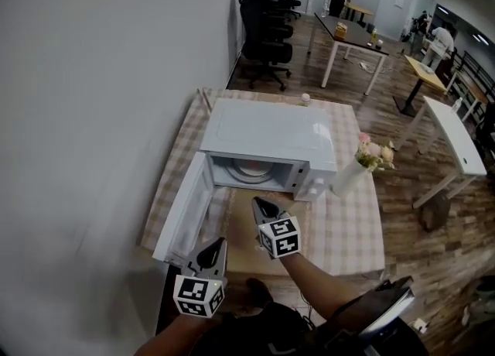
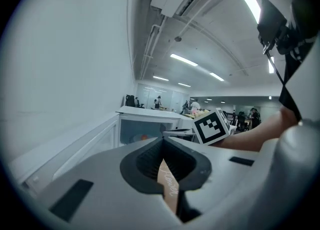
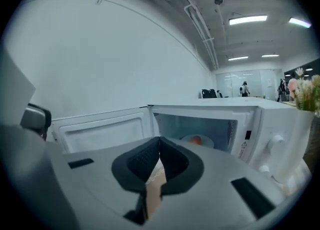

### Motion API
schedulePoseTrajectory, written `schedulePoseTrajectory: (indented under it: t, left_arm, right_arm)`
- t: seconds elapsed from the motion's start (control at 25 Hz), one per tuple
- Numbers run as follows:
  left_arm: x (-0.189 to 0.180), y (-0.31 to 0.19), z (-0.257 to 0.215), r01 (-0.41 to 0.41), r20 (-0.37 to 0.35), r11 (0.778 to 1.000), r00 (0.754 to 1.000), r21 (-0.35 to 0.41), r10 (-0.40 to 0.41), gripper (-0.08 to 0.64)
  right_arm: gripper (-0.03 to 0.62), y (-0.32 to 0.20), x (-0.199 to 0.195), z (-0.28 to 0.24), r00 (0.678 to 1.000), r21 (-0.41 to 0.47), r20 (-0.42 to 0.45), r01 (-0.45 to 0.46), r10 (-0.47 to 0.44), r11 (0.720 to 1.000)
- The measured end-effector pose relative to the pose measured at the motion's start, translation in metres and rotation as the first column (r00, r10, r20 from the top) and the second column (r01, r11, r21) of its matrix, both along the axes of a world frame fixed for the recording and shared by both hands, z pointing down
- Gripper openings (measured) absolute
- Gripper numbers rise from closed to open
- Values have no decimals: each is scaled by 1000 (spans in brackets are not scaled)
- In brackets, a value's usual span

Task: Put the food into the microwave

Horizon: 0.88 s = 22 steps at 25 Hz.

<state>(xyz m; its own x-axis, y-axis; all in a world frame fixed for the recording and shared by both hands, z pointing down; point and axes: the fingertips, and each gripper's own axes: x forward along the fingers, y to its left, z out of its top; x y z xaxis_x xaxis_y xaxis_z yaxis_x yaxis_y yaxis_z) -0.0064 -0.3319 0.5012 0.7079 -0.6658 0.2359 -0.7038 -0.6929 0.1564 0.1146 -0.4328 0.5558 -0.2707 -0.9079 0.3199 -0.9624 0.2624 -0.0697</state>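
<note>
From above, the white microwave sits on the checked tabletop with its door swung wide to the left. A plate shows in the cavity. The left hand-held gripper and the right hand-held gripper hover before the opening, apart from each other. A vase of flowers stands just beside the microwave's right end.

In the left gripper view, its jaws are clenched together on nothing.

In the right gripper view, those jaws are likewise pressed together and empty. Beyond them the orange food lies on the plate inside the microwave.
</note>
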Motion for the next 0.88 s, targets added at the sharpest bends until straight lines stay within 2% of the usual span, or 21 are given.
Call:
schedulePoseTrajectory:
  t: [0.12, 0.36, 0.52, 0.72, 0.88]
  left_arm:
    - [3, 9, -10, -34, 24, 998, 999, 45, 33, 8]
    - [6, 31, -14, -126, 37, 990, 992, 69, 124, 8]
    - [-1, 38, -20, -120, 25, 990, 993, 69, 118, 8]
    - [-10, 44, -29, -122, 23, 989, 992, 89, 120, 8]
    - [-23, 43, -42, -85, -7, 991, 996, 103, 86, 8]
  right_arm:
    - [9, 21, -2, -16, 1000, 9, 2, 2, -2, 1000]
    - [9, 57, 0, -38, 998, 33, 47, -52, 50, 998]
    - [9, 78, -1, -55, 997, 60, 43, -72, 69, 996]
    - [9, 97, -7, -70, 994, 77, 79, -84, 77, 994]
    - [9, 107, -18, -79, 995, 95, 73, -73, 66, 993]
